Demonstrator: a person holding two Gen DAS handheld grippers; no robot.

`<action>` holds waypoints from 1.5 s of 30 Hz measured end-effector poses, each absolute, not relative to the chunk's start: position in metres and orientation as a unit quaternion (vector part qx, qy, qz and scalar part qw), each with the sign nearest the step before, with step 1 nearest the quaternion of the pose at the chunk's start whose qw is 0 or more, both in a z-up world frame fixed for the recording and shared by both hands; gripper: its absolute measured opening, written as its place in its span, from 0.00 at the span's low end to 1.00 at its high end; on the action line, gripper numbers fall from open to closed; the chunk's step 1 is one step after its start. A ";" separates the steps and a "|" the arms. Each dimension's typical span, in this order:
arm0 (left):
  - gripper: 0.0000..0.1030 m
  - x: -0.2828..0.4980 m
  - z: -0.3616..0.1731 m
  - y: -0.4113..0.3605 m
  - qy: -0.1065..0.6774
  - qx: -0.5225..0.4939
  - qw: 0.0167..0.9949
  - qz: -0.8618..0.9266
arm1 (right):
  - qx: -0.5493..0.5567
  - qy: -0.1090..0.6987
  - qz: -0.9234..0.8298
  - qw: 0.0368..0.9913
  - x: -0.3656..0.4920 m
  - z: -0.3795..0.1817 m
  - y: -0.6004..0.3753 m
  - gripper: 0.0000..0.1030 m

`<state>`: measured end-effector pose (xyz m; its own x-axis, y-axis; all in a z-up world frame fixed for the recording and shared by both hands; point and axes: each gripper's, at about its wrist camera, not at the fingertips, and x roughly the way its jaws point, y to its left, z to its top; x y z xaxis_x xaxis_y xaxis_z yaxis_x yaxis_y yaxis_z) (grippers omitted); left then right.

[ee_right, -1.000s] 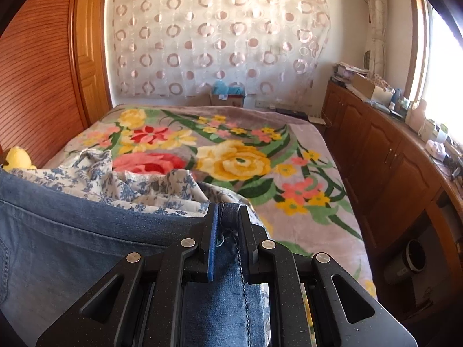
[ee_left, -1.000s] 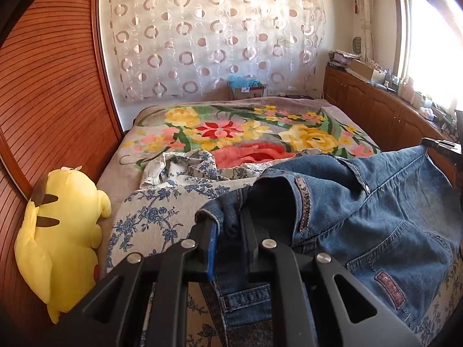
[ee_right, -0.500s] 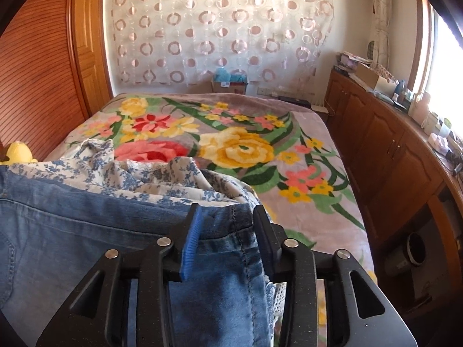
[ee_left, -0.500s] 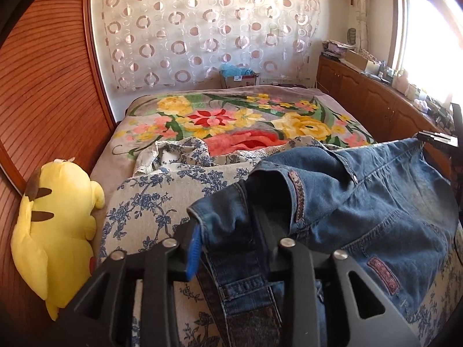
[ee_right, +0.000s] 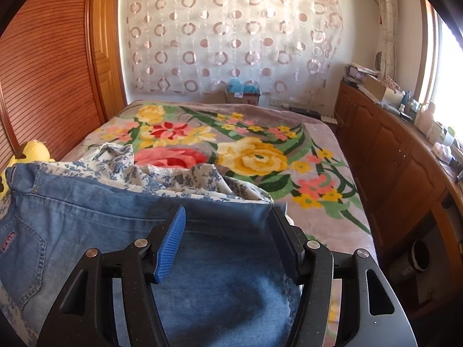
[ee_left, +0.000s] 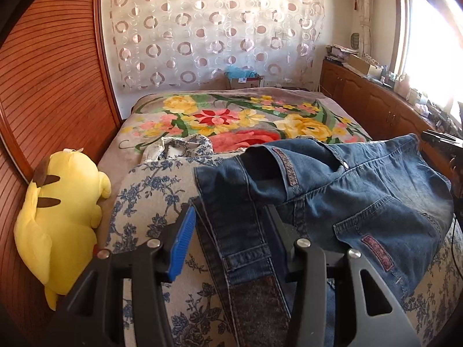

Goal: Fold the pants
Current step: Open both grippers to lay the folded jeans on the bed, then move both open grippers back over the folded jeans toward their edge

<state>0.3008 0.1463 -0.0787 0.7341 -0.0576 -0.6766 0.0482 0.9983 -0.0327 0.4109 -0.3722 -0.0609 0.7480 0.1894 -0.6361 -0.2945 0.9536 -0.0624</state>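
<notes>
Bed (ee_right: 332, 173) fills the room's middle, covered by a grey blanket (ee_left: 231, 115) with big yellow, red and pink flowers. Wooden slatted panel (ee_left: 52, 92) along its left side, wooden cabinets (ee_right: 405, 173) along the right, sheer circle-patterned curtain (ee_right: 231, 37) at the far wall. On the near end of the bed lies a blue-floral white fabric (ee_left: 150, 190), rumpled toward the blanket — the jeans (ee_left: 347, 190) lie spread on top of it, waistband toward the left wrist view, back pocket with a red tag facing up. Yellow plush toy (ee_left: 58, 217) sits against the panel, left of the floral fabric, apart from the jeans. Left tool (ee_left: 228, 228) stands wide, fingers either side of the waistband end with a belt-like strap running between them, not pinching it. Right tool (ee_right: 227, 240) also wide — its fingers straddle the denim's far corner, cloth loose between them.
</notes>
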 end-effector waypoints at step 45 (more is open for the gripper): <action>0.05 0.352 -0.090 0.042 0.399 0.125 0.901 -0.112 | -0.127 0.409 0.209 0.879 0.387 -0.137 -0.314 0.66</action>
<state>0.3519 0.0417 -0.0902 0.6559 -0.1023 -0.7479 0.3027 0.9433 0.1365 0.3874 -0.3142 -0.1370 0.5787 0.2640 -0.7716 -0.4708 0.8807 -0.0519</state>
